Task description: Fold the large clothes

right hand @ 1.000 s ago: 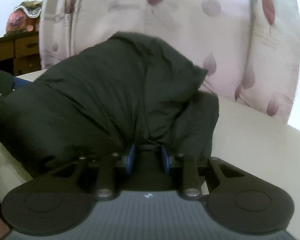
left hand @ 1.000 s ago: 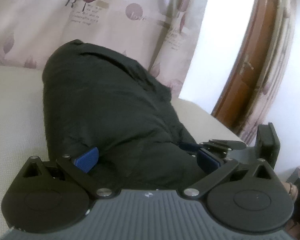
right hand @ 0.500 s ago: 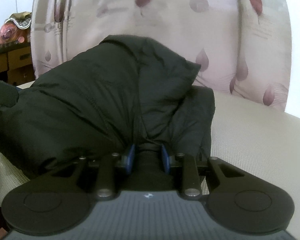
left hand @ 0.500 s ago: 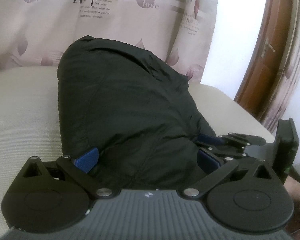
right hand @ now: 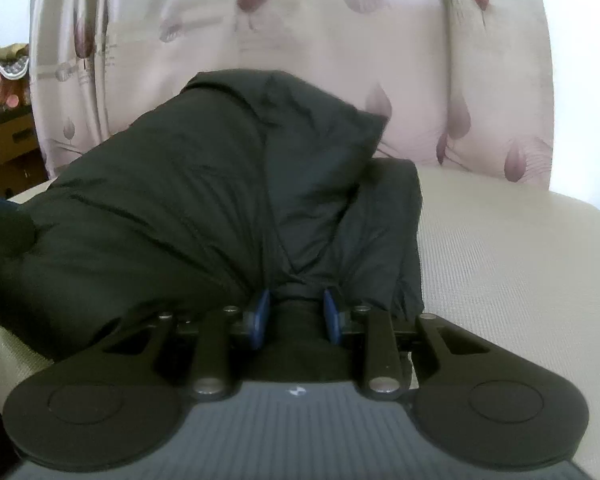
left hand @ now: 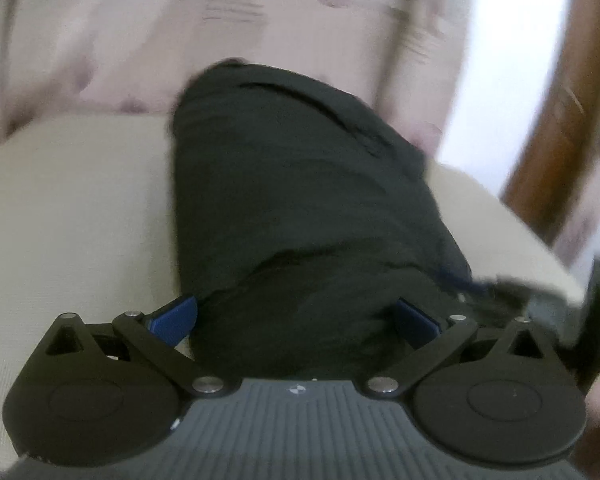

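A black padded jacket lies bunched on a cream cushioned surface. My left gripper has its blue pads set wide apart, with a thick fold of the jacket filling the gap and staying in its grip. My right gripper is shut on a narrow gathered bunch of the same jacket, with creases fanning out from the pinch. In the left wrist view the right gripper shows as a dark blur at the jacket's right edge. This view is smeared by motion.
A pink curtain with leaf prints hangs right behind the cushion. A brown wooden door stands at the right. Dark wooden drawers stand at the left. The cream surface stretches out on both sides of the jacket.
The left view has swung: the curtain and door have slid across the picture, while the jacket has stayed between the left pads. The right gripper has rolled slightly and kept its pinch.
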